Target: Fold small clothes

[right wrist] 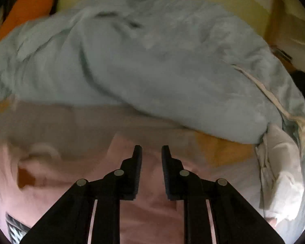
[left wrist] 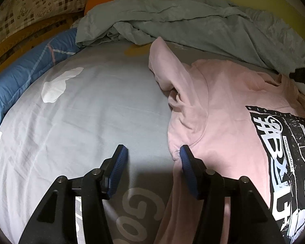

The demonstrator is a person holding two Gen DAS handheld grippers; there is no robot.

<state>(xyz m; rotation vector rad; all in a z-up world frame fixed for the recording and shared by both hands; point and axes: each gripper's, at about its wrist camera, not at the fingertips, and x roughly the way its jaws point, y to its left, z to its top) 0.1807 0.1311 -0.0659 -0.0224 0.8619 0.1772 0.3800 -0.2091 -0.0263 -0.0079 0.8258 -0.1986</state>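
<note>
Left wrist view puts your left gripper (left wrist: 153, 158) low over the bed sheet (left wrist: 81, 122), right at the edge of the pink shirt (left wrist: 223, 126). Its jaws stand wide apart and hold nothing; the right blue pad (left wrist: 188, 168) touches or nearly touches the shirt's side edge below the armpit, while the other pad sits on bare sheet beside the shirt. That straddle looks like a setup to pinch the side seam for a first fold. The shirt lies print up, flat for the most part, with its near sleeve (left wrist: 164, 69) bunched and pointing away from the shirt toward the grey blanket (left wrist: 193, 24) heaped beyond it.

Your right gripper (right wrist: 151, 152) hangs over the far side of the shirt (right wrist: 152, 213), near its upper part. Its jaws are parted by a narrow gap with nothing between them. The right wrist view is blurred, so you cannot tell whether the tips touch cloth. A white cloth (right wrist: 280, 174) lies beyond the shirt, under the blanket's (right wrist: 152, 61) end.
</note>
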